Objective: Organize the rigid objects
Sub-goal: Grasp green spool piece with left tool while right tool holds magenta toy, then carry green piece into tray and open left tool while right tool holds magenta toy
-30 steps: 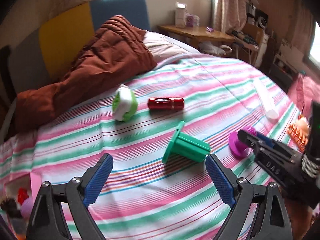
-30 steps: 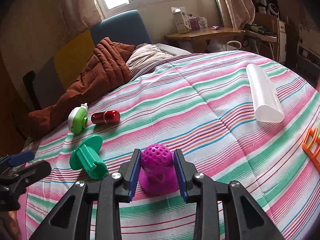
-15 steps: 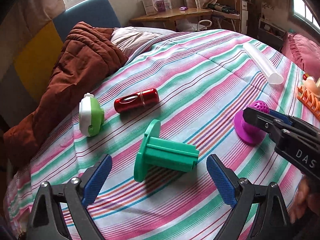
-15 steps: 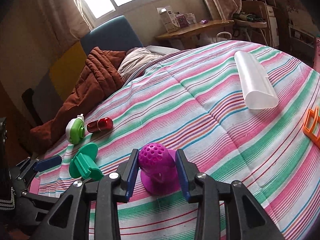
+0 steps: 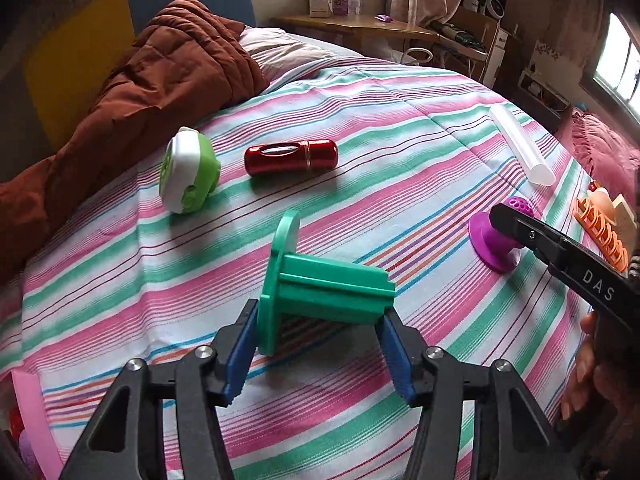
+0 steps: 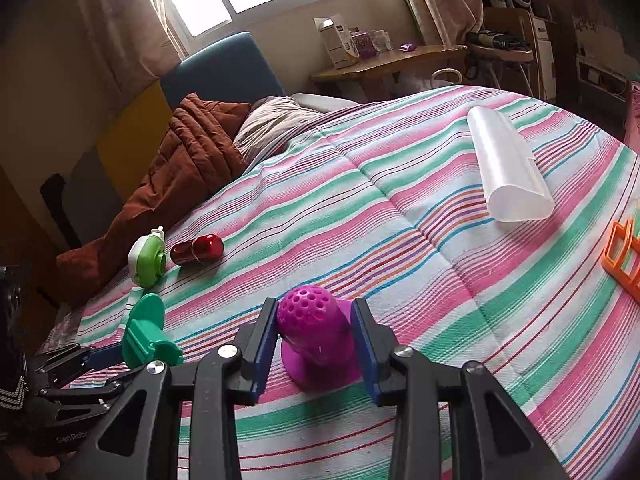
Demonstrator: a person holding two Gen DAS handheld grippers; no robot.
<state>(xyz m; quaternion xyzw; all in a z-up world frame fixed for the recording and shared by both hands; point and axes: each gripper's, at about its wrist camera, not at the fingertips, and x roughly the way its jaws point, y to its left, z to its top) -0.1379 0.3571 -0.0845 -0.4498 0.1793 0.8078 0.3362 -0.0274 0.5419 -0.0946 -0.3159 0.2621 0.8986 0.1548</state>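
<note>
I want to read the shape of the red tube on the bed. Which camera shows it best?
The left wrist view: the red tube lies side-on, whole and large. The right wrist view shows it small, far left, nearly end-on beside the green-and-white gadget.

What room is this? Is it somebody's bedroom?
Most likely a bedroom. The toys lie on a bed with a striped bedspread, a brown quilt and a pillow sit at its head, and a wooden side table stands by the window.
</note>
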